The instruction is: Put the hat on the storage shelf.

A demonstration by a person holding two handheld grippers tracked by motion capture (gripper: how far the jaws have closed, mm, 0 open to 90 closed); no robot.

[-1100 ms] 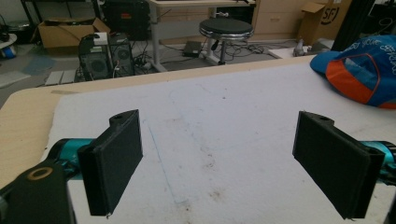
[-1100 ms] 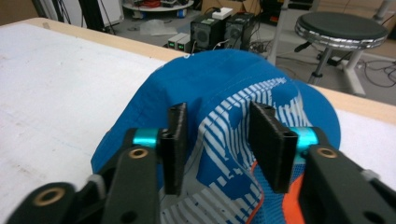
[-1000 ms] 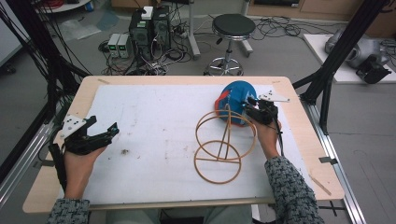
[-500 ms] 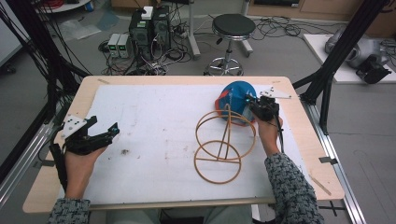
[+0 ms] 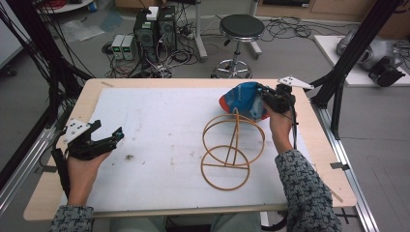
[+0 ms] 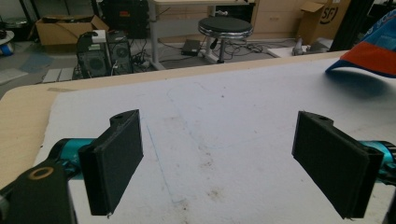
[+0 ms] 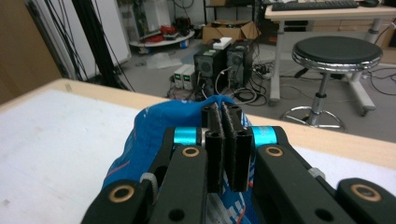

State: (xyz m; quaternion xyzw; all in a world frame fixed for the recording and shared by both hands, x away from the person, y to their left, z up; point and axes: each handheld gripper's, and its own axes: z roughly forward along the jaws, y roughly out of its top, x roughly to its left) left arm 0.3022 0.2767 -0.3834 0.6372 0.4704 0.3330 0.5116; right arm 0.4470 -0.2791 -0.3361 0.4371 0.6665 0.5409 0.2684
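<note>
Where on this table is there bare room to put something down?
The widest free patch is the white mat between the left tongs and the wire stand. It carries nothing but small stains. The near strip in front of the stand is also bare. The far right corner is crowded: the right tongs are shut on the blue cap, right beside the stand.

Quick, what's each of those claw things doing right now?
Left gripper: open, holding nothing, over the white mat.
Right gripper: closed, pinching the blue cap.
</note>
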